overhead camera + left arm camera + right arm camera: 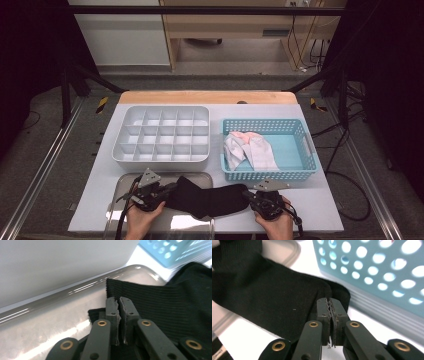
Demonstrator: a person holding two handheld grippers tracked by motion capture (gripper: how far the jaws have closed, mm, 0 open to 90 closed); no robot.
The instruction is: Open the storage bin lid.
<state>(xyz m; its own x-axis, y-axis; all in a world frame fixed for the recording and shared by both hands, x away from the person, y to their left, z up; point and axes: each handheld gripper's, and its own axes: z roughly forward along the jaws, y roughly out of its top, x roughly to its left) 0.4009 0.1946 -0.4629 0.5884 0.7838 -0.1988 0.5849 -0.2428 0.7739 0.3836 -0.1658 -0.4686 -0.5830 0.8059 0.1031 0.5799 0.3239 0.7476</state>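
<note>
High view: my left claw (161, 191) and right claw (249, 196) stretch a black sock (205, 199) over the metal tray (125, 182), near the table's front edge.

Left claw view: clamped on the ribbed cuff (140, 293), thin bite, could slip.

Right claw view: pinching the toe (337, 291); blue basket (374, 272) crowds close, might snag.

Bright overhead light glares off the metal tray (50, 322); surroundings dark, close-ups softly blurred.
</note>
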